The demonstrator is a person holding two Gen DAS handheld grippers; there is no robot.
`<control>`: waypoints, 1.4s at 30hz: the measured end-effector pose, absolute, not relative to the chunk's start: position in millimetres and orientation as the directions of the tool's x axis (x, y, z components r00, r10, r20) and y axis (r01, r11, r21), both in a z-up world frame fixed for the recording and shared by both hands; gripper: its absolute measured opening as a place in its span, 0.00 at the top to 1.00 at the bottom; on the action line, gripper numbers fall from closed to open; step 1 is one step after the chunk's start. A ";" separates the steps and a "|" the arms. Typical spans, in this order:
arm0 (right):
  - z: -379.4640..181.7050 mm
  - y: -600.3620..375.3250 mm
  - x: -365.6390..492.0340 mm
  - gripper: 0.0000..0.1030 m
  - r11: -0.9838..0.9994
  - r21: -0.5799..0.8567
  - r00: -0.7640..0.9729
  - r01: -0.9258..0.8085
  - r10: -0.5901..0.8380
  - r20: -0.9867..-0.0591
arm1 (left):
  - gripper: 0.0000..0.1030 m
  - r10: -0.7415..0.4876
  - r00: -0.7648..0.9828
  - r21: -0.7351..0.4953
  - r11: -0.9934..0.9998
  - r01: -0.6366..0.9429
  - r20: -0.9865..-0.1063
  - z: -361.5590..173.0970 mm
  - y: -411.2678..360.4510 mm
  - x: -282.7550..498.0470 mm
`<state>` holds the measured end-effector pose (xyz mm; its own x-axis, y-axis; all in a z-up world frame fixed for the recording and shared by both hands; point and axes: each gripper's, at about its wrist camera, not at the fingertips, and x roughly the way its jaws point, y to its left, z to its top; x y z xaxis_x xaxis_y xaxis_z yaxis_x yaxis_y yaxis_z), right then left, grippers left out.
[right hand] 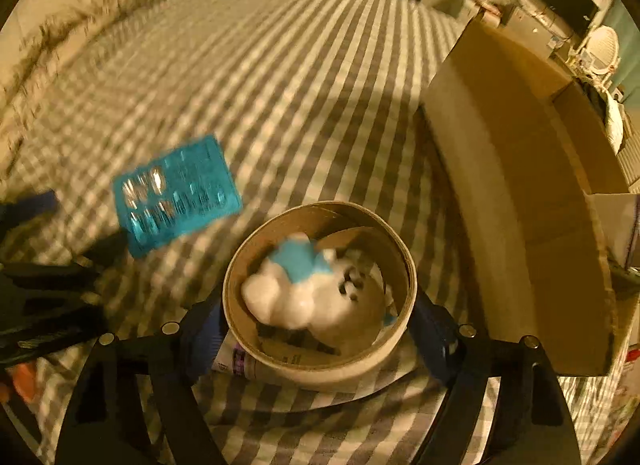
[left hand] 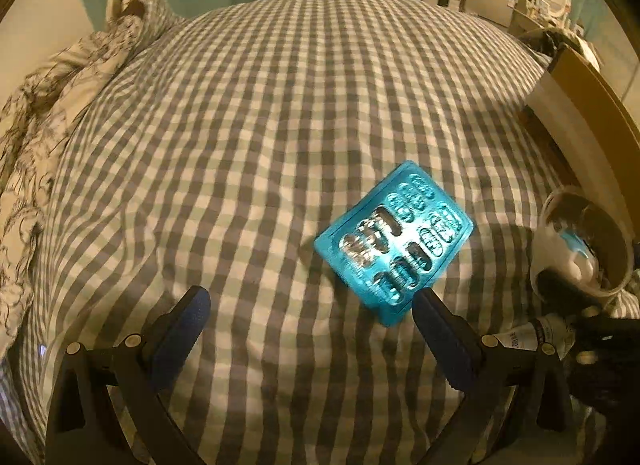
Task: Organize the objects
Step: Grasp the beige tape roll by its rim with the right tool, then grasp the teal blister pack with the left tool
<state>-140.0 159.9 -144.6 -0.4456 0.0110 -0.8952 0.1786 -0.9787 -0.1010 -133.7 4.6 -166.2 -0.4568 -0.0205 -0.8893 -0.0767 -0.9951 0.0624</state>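
A blue blister pack [left hand: 394, 243] lies on the checked bedsheet [left hand: 260, 125], just past the right finger of my left gripper [left hand: 310, 313], which is open and empty. The pack also shows in the right wrist view [right hand: 178, 195]. My right gripper [right hand: 316, 321] is shut on a round cardboard tub [right hand: 320, 361] with a white and blue plush toy [right hand: 296, 289] inside. The tub shows at the right edge of the left wrist view [left hand: 584, 241].
An open cardboard box [right hand: 528, 193] stands on the bed to the right of the tub. A crumpled patterned blanket [left hand: 52, 105] lies along the left. Furniture and clutter stand at the far right beyond the bed.
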 end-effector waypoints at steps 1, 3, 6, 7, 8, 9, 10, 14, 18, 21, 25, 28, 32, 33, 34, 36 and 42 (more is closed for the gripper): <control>-137.9 162.5 -137.2 0.22 -0.981 -0.089 -0.471 0.171 -0.002 -0.882 | 0.00 -0.018 -0.458 0.067 -0.994 -0.089 -0.889 -166.4 7.6 -135.1; -124.8 167.3 -130.5 0.22 -0.985 -0.073 -0.522 0.156 -0.019 -0.853 | 0.00 -0.003 -0.461 0.070 -0.989 -0.127 -0.887 -166.9 13.8 -136.8; -109.1 175.7 -123.1 0.22 -0.990 -0.046 -0.579 0.130 -0.039 -0.814 | 0.00 0.018 -0.451 0.067 -0.983 -0.172 -0.892 -170.2 21.5 -142.4; -107.8 175.9 -121.6 0.22 -0.991 -0.040 -0.587 0.126 -0.043 -0.808 | 0.00 0.019 -0.452 0.070 -0.981 -0.180 -0.892 -171.5 23.5 -145.0; -104.7 178.7 -120.4 0.22 -0.992 -0.032 -0.594 0.123 -0.048 -0.803 | 0.00 0.017 -0.456 0.078 -0.979 -0.188 -0.890 -172.8 25.7 -148.4; -101.2 181.8 -120.0 0.22 -0.992 -0.026 -0.600 0.120 -0.052 -0.799 | 0.00 0.015 -0.461 0.084 -0.977 -0.194 -0.888 -174.0 27.7 -152.0; -99.7 183.1 -120.2 0.22 -0.993 -0.021 -0.604 0.117 -0.055 -0.795 | 0.00 0.018 -0.468 0.090 -0.975 -0.206 -0.884 -175.4 29.9 -156.1; -98.2 185.1 -122.8 0.22 -0.994 0.001 -0.609 0.111 -0.068 -0.790 | 0.00 0.050 -0.471 0.077 -0.966 -0.247 -0.881 -183.7 37.2 -169.6; -102.3 187.3 -128.5 0.22 -0.995 0.020 -0.593 0.101 -0.076 -0.802 | 0.00 0.119 -0.445 0.021 -0.955 -0.297 -0.888 -193.0 43.2 -175.7; -105.6 187.6 -129.0 0.22 -0.995 0.015 -0.583 0.097 -0.069 -0.810 | 0.00 0.125 -0.433 0.026 -0.945 -0.325 -0.893 -198.7 49.4 -176.6; -108.4 185.6 -128.2 0.22 -0.995 0.007 -0.575 0.103 -0.065 -0.816 | 0.12 0.158 -0.430 -0.006 -0.942 -0.335 -0.889 -197.9 48.4 -176.7; -109.5 186.0 -127.7 0.22 -0.995 0.009 -0.573 0.101 -0.066 -0.817 | 0.24 0.158 -0.450 0.011 -0.937 -0.350 -0.879 -191.1 52.1 -169.9; -108.0 186.7 -124.6 0.22 -0.995 0.015 -0.577 0.099 -0.070 -0.814 | 0.31 0.155 -0.463 0.026 -0.932 -0.361 -0.872 -172.7 53.6 -154.5; -107.0 186.8 -123.0 0.22 -0.995 0.017 -0.581 0.098 -0.071 -0.811 | 0.31 0.145 -0.470 0.037 -0.934 -0.356 -0.871 -167.8 53.0 -149.7; -105.7 186.1 -121.4 0.22 -0.995 0.019 -0.584 0.096 -0.072 -0.809 | 0.31 0.135 -0.475 0.045 -0.937 -0.348 -0.870 -163.1 51.4 -145.8; -102.0 186.4 -116.5 0.22 -0.995 0.027 -0.591 0.094 -0.078 -0.803 | 0.31 0.136 -0.486 0.034 -0.945 -0.325 -0.863 -149.3 48.2 -134.4; -74.4 187.5 -90.4 0.22 -0.996 0.036 -0.640 0.082 -0.081 -0.764 | 0.31 0.089 -0.573 0.090 -0.957 -0.277 -0.815 -95.2 39.8 -90.3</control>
<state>-90.4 187.5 -74.4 -0.6397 -0.0808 -0.7644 0.0824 -0.9959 0.0363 -90.3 39.8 -95.2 -0.5727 0.0888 -0.8149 -0.2766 -0.9567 0.0902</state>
